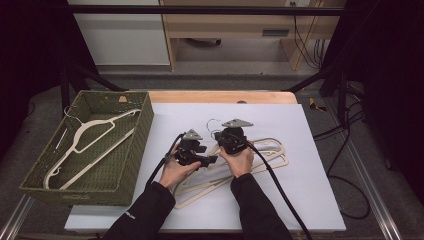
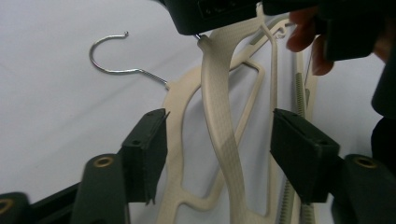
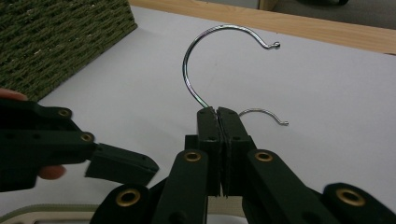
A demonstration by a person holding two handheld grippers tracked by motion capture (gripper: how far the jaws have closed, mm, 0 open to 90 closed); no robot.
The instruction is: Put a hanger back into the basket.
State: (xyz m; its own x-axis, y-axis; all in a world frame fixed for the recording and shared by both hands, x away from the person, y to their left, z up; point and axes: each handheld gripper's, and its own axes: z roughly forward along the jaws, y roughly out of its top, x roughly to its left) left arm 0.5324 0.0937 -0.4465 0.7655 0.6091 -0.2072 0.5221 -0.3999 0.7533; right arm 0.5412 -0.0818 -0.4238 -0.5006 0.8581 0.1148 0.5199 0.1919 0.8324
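Right gripper (image 3: 218,114) with jaws clamped on the raised cream hanger (image 2: 223,126) at its hook base above the counter (image 1: 310,150), left gripper (image 2: 219,135) with jaws parted astride its arm, not pressing, green basket (image 1: 135,150) at left

I see cream plastic hangers (image 1: 260,160) piled on the white sheet near the middle of the table, overlapping. The top hanger (image 2: 224,126) is lifted at its neck; its textured cream arm slopes down across the ones beneath, and its chrome hook (image 3: 210,60) stands upright, curving over to the right. A second hanger (image 2: 180,140) lies flat under it, its wire hook (image 2: 116,60) resting on the sheet. One strip in the pile is ribbed. I cannot tell the exact count of hangers.
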